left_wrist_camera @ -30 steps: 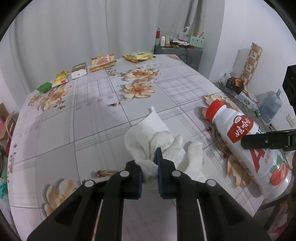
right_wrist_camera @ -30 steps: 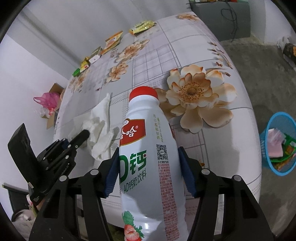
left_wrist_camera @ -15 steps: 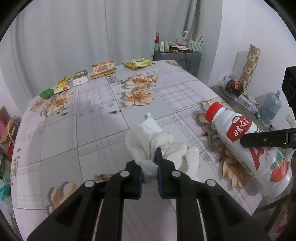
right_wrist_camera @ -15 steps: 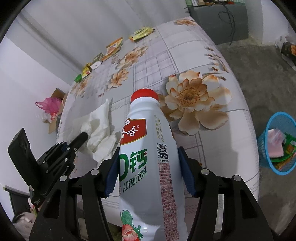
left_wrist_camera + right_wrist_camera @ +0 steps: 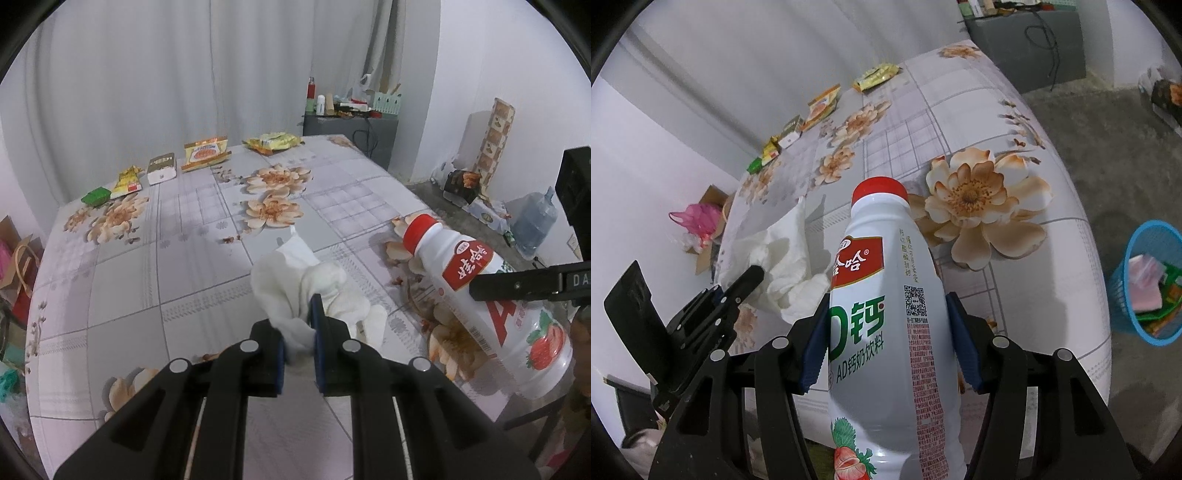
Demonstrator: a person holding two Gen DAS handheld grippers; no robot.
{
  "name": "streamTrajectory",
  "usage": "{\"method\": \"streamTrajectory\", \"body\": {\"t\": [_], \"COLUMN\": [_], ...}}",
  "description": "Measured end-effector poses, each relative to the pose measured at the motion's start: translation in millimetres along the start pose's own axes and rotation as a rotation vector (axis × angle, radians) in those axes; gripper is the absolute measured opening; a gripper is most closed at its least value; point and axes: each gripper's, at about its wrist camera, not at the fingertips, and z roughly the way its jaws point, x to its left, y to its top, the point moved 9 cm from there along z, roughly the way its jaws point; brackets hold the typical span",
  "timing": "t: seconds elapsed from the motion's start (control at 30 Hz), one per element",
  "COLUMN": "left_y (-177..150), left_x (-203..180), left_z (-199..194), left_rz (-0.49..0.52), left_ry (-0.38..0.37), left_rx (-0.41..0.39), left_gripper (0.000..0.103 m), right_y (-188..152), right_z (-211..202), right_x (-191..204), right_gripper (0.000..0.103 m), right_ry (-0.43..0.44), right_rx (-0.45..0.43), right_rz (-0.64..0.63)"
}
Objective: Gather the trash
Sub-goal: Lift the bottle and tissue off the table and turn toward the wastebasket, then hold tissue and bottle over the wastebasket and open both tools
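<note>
Left gripper (image 5: 298, 341) clamped on a crumpled white tissue (image 5: 306, 291), held just above the near part of the flower-print counter (image 5: 155, 273). Right gripper (image 5: 888, 339) clamped around the body of a white milk-drink bottle (image 5: 886, 317) with a red cap, just right of the tissue, over the counter's near edge. Farther off, snack wrappers (image 5: 205, 153) lie along the counter's far edge; a blue basket (image 5: 1145, 280) holding trash sits on the floor.
</note>
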Motion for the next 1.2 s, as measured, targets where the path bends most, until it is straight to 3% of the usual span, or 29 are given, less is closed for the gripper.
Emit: {"method": "streamTrajectory", "body": {"t": [0.63, 0.97, 1.2], "left_y": [38, 61, 74], "left_x": [-35, -102, -169], "left_z": [-34, -39, -31], "left_rz": [0.053, 0.137, 0.211], "left_ry": [-0.094, -0.163, -0.249], "left_rx": [-0.078, -0.086, -0.065], "left_gripper": [0.012, 0.012, 0.012], "right_y": [-6, -12, -20], "right_z": [-52, -91, -119], "right_x": [-24, -72, -116], "right_gripper": [0.056, 0.056, 0.056], "right_ry": [0.077, 0.111, 0.108], "right_rx": [-0.137, -0.229, -0.295], "right_rz": [0.118, 0.212, 0.300]}}
